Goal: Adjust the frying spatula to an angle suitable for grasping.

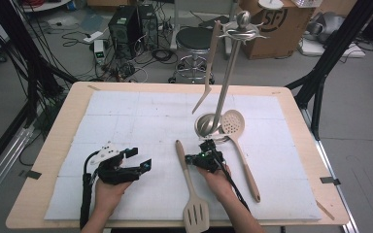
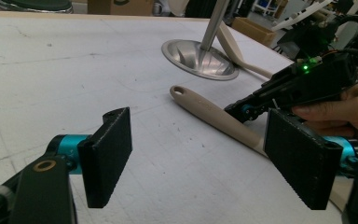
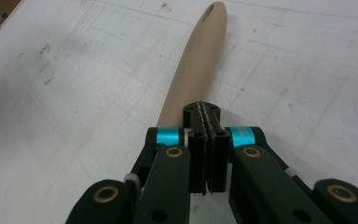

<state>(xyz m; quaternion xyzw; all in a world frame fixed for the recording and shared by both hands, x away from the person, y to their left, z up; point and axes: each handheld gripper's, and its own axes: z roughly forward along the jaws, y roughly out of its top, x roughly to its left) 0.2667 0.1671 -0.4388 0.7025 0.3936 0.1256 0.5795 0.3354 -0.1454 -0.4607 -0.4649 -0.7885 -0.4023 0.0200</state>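
Observation:
A beige slotted turner (image 1: 190, 187) lies on the white mat, handle pointing away from me. My right gripper (image 1: 189, 158) is shut with nothing between its pads; its tip sits right at the turner's handle (image 3: 193, 70), just over it in the right gripper view (image 3: 202, 109). I cannot tell whether it touches. My left gripper (image 1: 140, 158) rests to the left of the turner, open and empty. In the left gripper view its wide-apart jaws (image 2: 205, 154) face the handle (image 2: 209, 112) and the right gripper (image 2: 303, 84).
A steel utensil stand (image 1: 209, 125) rises behind the right gripper, with a beige spatula (image 1: 209, 73) hanging from its top. A beige skimmer spoon (image 1: 233, 124) lies against the stand's base, its handle running toward the front right. The white mat (image 1: 126, 116) covers the wooden table.

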